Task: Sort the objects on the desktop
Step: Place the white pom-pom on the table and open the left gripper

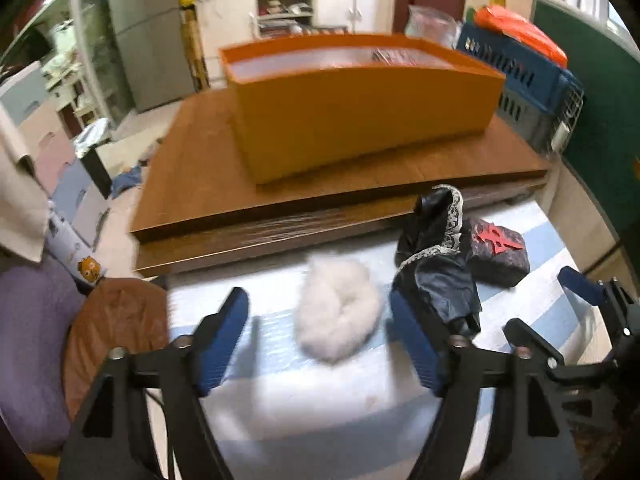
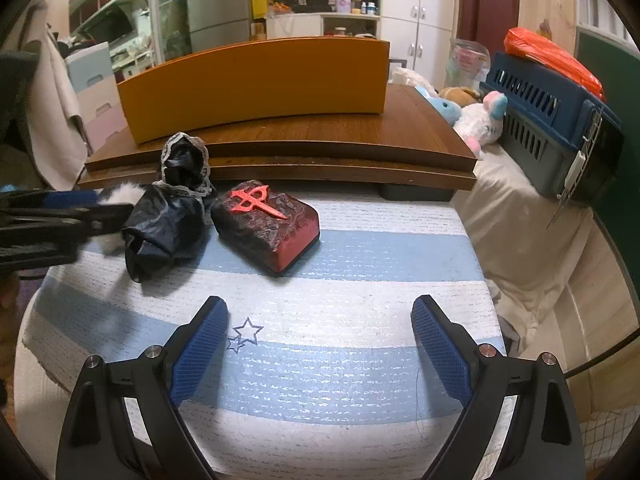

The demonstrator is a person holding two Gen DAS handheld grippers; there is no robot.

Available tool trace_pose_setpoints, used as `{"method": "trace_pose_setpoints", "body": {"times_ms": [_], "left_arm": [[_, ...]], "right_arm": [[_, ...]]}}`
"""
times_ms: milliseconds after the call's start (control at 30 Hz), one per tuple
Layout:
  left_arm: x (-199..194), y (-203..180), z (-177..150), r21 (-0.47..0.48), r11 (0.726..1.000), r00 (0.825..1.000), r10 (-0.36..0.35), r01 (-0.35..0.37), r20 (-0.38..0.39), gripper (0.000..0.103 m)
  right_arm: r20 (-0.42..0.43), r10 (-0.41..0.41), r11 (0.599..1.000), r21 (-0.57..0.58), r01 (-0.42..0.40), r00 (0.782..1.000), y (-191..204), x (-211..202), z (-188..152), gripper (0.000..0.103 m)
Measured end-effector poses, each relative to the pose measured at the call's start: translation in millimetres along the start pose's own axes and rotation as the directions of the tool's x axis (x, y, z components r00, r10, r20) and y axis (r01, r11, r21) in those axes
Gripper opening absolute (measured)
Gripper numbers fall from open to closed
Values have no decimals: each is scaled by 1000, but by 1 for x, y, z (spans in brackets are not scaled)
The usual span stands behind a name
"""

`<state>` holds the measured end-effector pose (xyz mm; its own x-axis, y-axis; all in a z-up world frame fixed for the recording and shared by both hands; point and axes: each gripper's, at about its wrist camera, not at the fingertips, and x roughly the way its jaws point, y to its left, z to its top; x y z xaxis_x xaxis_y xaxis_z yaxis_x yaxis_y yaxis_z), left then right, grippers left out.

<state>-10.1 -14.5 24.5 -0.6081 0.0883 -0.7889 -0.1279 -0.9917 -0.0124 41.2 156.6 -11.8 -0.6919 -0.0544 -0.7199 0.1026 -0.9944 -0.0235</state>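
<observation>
A white fluffy ball (image 1: pixel 338 312) lies on the blue-and-white striped mat (image 1: pixel 280 412), between and just ahead of my open left gripper's (image 1: pixel 320 304) blue fingers. A black lace-trimmed cloth (image 1: pixel 438 264) stands beside it, touching the right finger. A dark red box with a red emblem (image 1: pixel 496 250) lies further right. In the right wrist view the box (image 2: pixel 266 226) and cloth (image 2: pixel 172 208) lie ahead of my open, empty right gripper (image 2: pixel 320 308). The left gripper (image 2: pixel 60 220) enters from the left there. An orange box (image 1: pixel 360 104) stands on the wooden board (image 1: pixel 192 184) behind.
A blue pet carrier (image 2: pixel 556 132) with an orange bag (image 2: pixel 552 58) on top sits at the right. Plush toys (image 2: pixel 476 116) lie by the board. A brown cushion (image 1: pixel 116 336) and purple fabric (image 1: pixel 28 352) are left of the mat. Shelves and a fridge stand behind.
</observation>
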Motion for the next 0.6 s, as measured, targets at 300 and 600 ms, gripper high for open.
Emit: {"method": "trace_pose_setpoints", "body": {"times_ms": [300, 600], "left_arm": [[1, -8, -40, 17, 1000, 1000, -11, 10, 7, 85], [0, -6, -39, -22, 999, 999, 26, -25, 43, 103]], "right_arm": [[-11, -4, 1000, 1, 4, 1000, 1, 1, 0, 97], [5, 50, 998, 47, -50, 999, -8, -15, 24, 81]]}}
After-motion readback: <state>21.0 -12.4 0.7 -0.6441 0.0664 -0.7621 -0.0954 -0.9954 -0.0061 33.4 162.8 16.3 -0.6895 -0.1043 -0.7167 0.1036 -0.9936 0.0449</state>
